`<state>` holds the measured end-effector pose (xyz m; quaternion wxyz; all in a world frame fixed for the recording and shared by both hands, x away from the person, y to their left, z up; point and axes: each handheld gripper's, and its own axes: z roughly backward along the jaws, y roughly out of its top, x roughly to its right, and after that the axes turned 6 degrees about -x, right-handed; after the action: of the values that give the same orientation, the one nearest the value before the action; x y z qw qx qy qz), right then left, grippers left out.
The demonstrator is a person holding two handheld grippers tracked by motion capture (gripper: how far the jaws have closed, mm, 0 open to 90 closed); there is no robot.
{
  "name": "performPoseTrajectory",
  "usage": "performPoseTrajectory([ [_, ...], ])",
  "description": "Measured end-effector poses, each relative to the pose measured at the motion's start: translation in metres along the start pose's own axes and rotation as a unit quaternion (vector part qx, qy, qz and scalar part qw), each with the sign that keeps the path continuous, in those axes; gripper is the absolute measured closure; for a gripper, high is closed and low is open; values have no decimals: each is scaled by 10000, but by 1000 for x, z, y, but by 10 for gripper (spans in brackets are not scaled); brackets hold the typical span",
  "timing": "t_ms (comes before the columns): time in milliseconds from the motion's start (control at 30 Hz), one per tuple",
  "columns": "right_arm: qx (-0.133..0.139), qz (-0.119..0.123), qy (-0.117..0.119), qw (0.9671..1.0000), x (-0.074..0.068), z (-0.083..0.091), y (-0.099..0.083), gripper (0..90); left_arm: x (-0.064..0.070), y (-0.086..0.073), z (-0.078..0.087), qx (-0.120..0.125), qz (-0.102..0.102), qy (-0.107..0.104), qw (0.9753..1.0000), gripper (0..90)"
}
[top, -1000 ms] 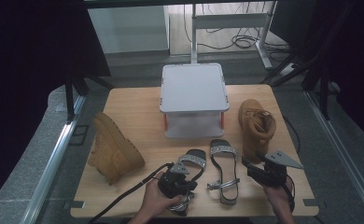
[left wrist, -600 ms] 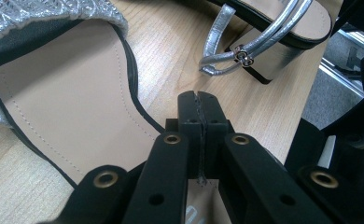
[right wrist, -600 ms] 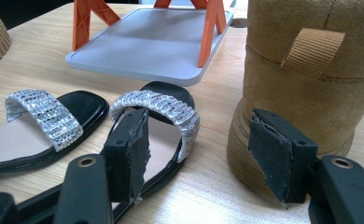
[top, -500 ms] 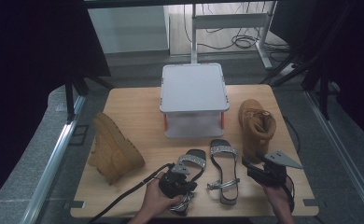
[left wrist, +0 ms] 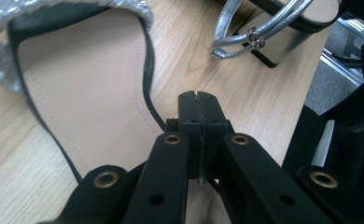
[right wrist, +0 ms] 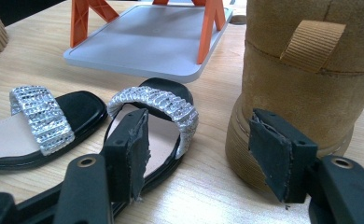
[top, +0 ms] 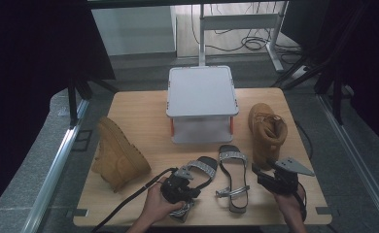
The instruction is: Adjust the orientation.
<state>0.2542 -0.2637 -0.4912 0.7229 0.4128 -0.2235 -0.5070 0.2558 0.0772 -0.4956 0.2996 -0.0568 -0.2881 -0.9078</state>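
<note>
Two black sandals with silver straps lie at the table's front: the left sandal [top: 203,167] and the right sandal [top: 232,180]. My left gripper [top: 192,190] is low over the left sandal's heel end. Its jaws are pressed together [left wrist: 199,100] beside the tan insole [left wrist: 91,88], with nothing that I can make out between them. The right sandal's heel and buckle [left wrist: 264,35] lie just beyond. My right gripper [top: 261,171] [right wrist: 199,135] stands open, one jaw over the right sandal [right wrist: 157,100] and the other before the heel of an upright tan boot [right wrist: 301,84] [top: 267,131].
A grey two-level shelf with orange legs [top: 202,92] [right wrist: 152,37] stands at the middle back of the wooden table [top: 139,111]. A second tan boot [top: 119,155] lies on its side at the left. A cable trails from the left gripper off the front edge.
</note>
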Motion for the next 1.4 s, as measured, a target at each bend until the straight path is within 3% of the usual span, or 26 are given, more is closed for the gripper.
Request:
performPoseTrajectory([
  [300, -49, 17, -11, 10000, 0, -2, -2, 387, -11, -8, 9, -19, 132, 136, 9998, 898],
  [533, -78, 28, -6, 10000, 0, -4, -3, 388, -12, -9, 10, 16, 112, 62, 9999, 865],
  [567, -80, 26, -4, 10000, 0, -4, -3, 387, -11, -9, 11, 47, 110, 79, 9999, 806],
  [600, -80, 26, -4, 10000, 0, -4, -3, 387, -10, -9, 13, 74, 90, 134, 9998, 806],
  [633, -77, 30, -8, 10000, 0, -4, -3, 388, -8, -9, 17, 171, 63, 340, 9993, 716],
  [667, -77, 30, -8, 10000, 0, -4, -3, 388, -8, -9, 17, 171, 63, 340, 9993, 666],
  [700, -77, 30, -9, 10000, 0, -4, -3, 388, -8, -9, 20, 221, 82, 430, 9988, 666],
  [767, -79, 29, -8, 10000, 0, -4, -3, 387, -8, -8, 26, 326, 146, 609, 9975, 534],
  [833, -81, 30, -10, 10000, 0, -4, -3, 388, -9, -7, 28, 348, 225, 818, 9958, 498],
  [933, -81, 46, -12, 10000, -1, -4, -3, 387, -11, -5, 27, 284, 304, 954, 9946, 425],
  [1067, -81, 51, -17, 10000, 0, -4, -3, 387, -13, -3, 18, 15, 321, 1078, 9937, 356],
  [1400, -89, 60, -17, 9999, -1, -5, -3, 385, -15, 4, -4, -579, 350, 1258, 9897, 295],
])
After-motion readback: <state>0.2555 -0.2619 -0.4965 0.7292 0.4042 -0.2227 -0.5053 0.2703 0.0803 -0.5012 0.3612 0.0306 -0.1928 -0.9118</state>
